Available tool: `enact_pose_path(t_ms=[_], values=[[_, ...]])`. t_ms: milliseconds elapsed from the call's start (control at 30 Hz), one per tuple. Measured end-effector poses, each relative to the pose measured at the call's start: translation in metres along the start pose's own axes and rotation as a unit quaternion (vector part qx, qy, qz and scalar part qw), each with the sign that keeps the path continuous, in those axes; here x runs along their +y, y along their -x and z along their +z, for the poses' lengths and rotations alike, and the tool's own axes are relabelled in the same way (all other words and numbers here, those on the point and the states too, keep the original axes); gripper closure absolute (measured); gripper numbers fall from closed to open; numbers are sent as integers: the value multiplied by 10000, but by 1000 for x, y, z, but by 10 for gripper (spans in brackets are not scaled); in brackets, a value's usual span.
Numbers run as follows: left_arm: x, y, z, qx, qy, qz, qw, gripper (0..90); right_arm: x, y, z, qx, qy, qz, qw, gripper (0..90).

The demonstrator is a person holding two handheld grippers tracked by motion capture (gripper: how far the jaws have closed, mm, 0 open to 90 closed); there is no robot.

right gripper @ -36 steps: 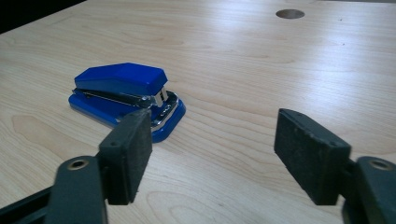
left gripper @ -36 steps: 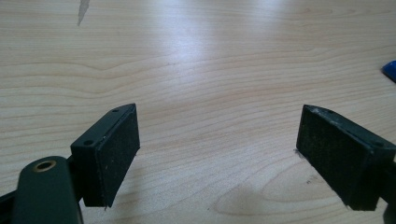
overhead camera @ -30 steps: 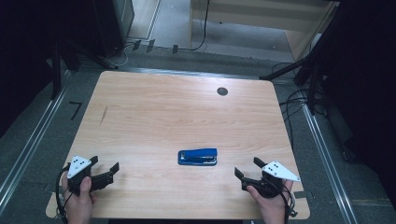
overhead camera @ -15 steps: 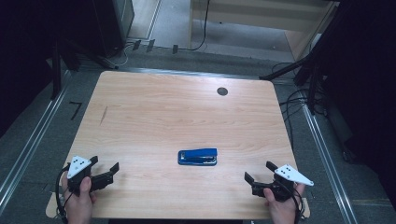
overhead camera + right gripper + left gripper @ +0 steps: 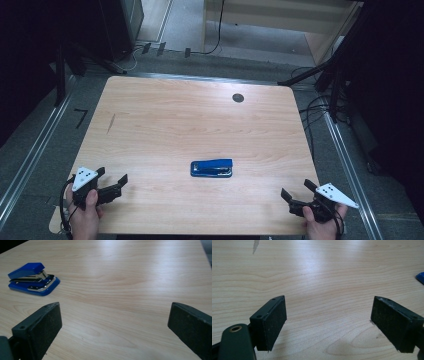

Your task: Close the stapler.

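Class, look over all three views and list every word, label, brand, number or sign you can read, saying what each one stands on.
"7": a dark mark that reads like this digit, on the grey floor left of the light wooden table.
Blue metal stapler: no brand or label can be read on it.
White three-cornered plates on the hand-held grippers: small dark dots, no text.
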State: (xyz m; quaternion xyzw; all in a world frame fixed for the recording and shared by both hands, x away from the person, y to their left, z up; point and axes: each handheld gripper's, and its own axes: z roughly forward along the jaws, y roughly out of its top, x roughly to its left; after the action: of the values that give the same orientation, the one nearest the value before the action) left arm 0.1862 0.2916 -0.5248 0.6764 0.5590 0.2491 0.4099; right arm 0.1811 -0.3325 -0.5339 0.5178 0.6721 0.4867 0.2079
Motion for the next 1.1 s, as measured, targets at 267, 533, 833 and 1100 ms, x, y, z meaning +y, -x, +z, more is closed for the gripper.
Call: enact_pose_path(t_ms=[267, 533, 833, 1100], values=[[0, 0, 0, -1, -6, -9, 10000, 138, -6, 22, -18, -214, 44, 116, 9997, 0], [0, 0, 0, -16, -12, -10, 10000, 138, -11, 35, -24, -279, -38, 158, 9995, 0], [0, -1, 1, -14, -10, -21, 10000, 138, -18, 49, -24, -284, -72, 291, 9991, 0], [1, -1, 1, -20, -37, -24, 10000, 138, -20, 49, -17, -281, -164, 228, 9992, 0]])
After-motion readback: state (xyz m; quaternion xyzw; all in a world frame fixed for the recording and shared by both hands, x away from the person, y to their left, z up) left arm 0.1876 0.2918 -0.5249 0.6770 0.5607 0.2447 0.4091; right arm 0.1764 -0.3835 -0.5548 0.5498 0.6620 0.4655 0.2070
